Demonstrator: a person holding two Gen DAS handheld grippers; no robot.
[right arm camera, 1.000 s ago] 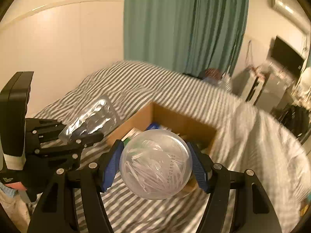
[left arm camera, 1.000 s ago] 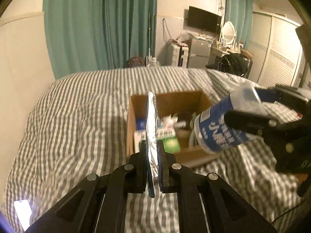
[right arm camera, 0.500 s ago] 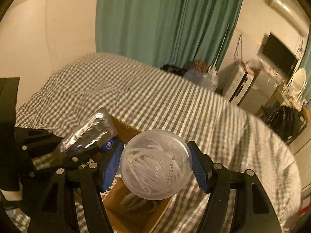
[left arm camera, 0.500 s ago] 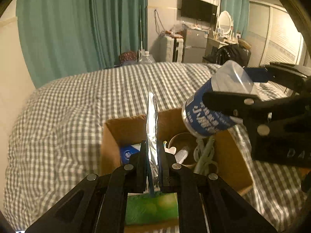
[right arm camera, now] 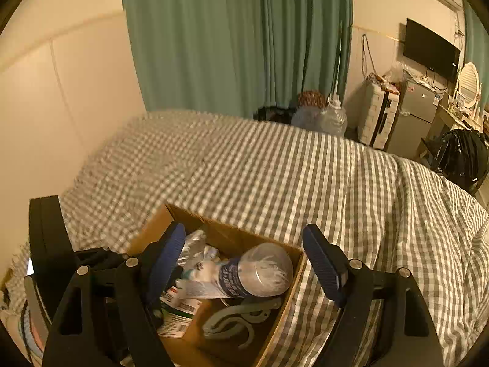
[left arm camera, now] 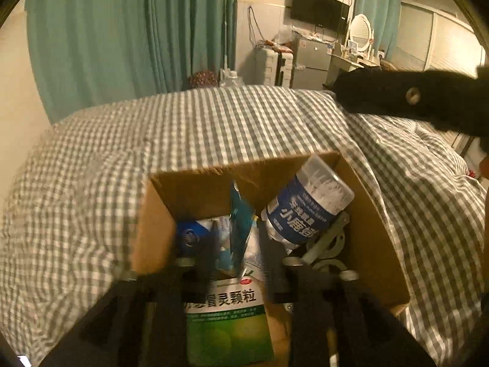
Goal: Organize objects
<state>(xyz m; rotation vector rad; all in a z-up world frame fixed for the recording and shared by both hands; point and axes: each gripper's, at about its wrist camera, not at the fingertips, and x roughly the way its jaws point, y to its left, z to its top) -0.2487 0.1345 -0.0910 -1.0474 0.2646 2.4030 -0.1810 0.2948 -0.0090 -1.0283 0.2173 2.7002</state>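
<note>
the clear plastic jar with a blue label (right arm camera: 255, 275) lies tipped on its side in the brown cardboard box (right arm camera: 293, 278), at about 2 o'clock in the left wrist view, with thin white sticks inside. it looks light, stiff and a bit slippery — best held around its round middle, not by the lid. the flat foil packet (left arm camera: 241, 229) stands on its thin edge in the box, between the left gripper (left arm camera: 235, 263) jaws, which are apart; i cannot tell if they touch it. it looks thin and bendy, so hold it by an edge. the right gripper (right arm camera: 244, 263) has its blue jaws wide, holding nothing. a green and white carton (left arm camera: 227, 321) lies at 6 o'clock. the box sits on a soft bed with a grey checked cover (right arm camera: 275, 171) — it could wobble. teal curtains (right arm camera: 232, 39) hang at 12 o'clock.
</note>
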